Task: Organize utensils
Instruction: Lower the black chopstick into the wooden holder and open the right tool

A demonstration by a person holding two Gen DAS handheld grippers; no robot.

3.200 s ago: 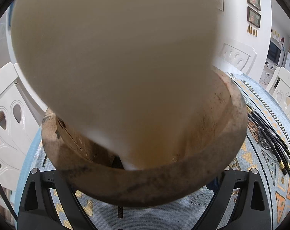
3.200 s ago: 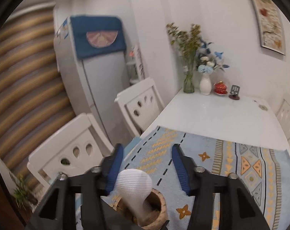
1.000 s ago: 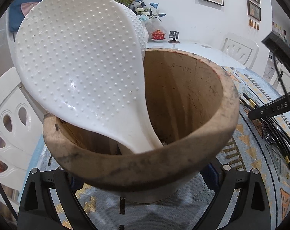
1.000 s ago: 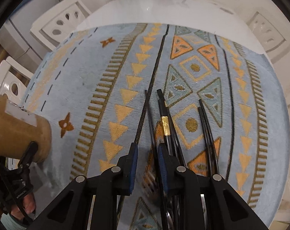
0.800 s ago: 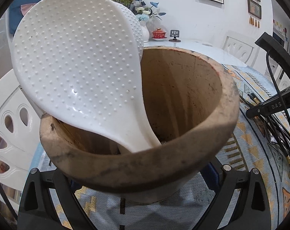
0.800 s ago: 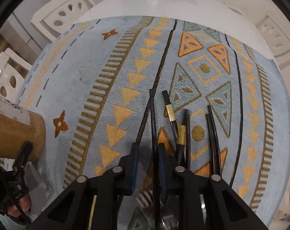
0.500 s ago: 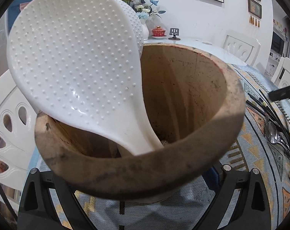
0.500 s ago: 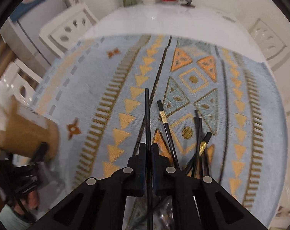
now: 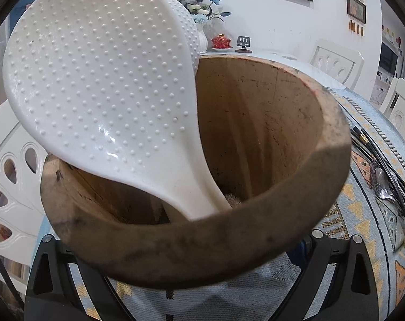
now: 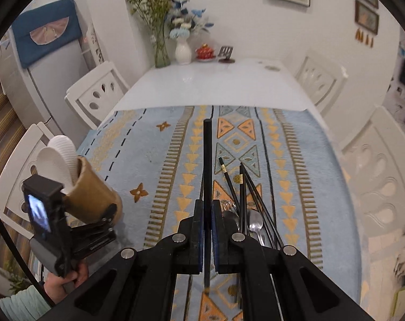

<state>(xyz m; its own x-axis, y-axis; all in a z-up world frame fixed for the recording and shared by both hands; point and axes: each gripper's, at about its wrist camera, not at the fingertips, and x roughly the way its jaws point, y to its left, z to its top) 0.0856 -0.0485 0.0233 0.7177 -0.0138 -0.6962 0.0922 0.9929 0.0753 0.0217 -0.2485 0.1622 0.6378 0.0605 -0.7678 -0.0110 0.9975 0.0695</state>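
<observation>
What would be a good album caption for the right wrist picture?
Right gripper lifts one black chopstick above the patterned mat, wooden holder waiting in the left gripper.

No legible text, label, brand, number or sign in either view; the small lit screen (image 10: 38, 215) on the left gripper's camera shows only a blur.

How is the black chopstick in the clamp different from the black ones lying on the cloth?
The clamped chopstick is lifted, pinched in the right gripper; the loose chopsticks lie crossed on the patterned cloth beside spoons. Some loose chopsticks show gold bands; the clamped chopstick shows none. All are thin and black.
</observation>
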